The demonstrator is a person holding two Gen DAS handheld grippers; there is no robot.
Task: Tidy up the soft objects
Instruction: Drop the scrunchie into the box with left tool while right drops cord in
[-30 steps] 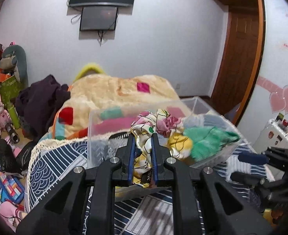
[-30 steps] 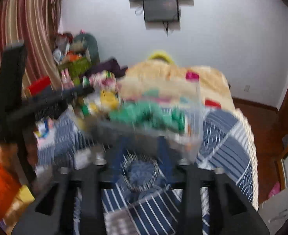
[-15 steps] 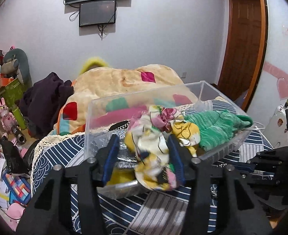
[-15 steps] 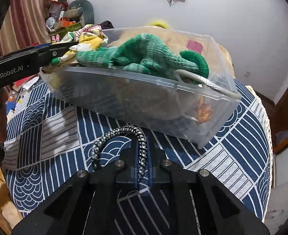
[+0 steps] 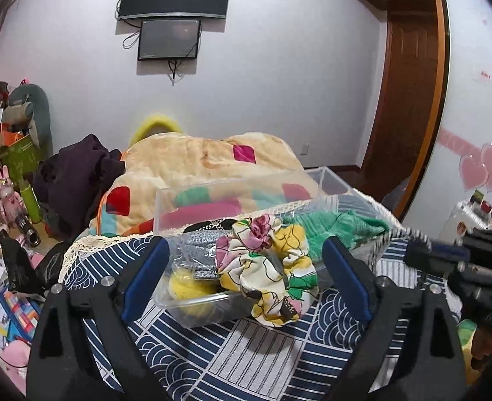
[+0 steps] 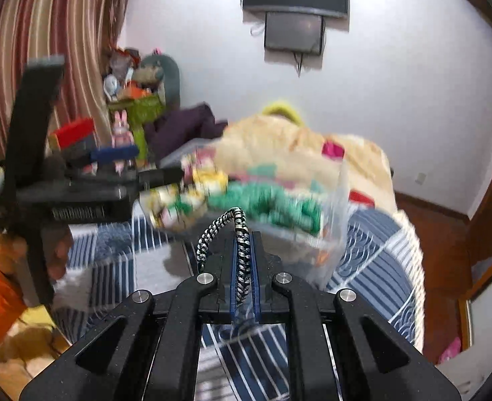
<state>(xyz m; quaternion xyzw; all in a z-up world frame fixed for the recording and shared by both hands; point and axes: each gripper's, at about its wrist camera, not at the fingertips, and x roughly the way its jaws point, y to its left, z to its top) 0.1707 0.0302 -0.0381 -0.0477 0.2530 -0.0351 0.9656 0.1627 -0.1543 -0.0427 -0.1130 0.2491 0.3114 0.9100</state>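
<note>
A clear plastic bin (image 5: 192, 310) sits on the blue patterned cloth and holds soft items. A floral scrunchie (image 5: 269, 267) hangs over its near rim, beside a green knit piece (image 5: 346, 227) and a yellow item (image 5: 189, 287). My left gripper (image 5: 246, 267) is open wide, its fingers on either side of the scrunchie without touching it. My right gripper (image 6: 242, 260) is shut on a black-and-white braided band (image 6: 219, 230), held above the cloth in front of the bin (image 6: 329, 244). The right view is blurred.
The cloth covers a round table (image 5: 212, 361) with a lace edge. Behind it are a beige quilt (image 5: 206, 163), dark clothing (image 5: 75, 173) and toys on the left (image 5: 8, 193). A wooden door (image 5: 409, 100) stands at the right.
My left gripper opened and let go of the floral scrunchie, which now lies over the bin's rim. My right gripper closed on the braided band and lifted it off the cloth.
</note>
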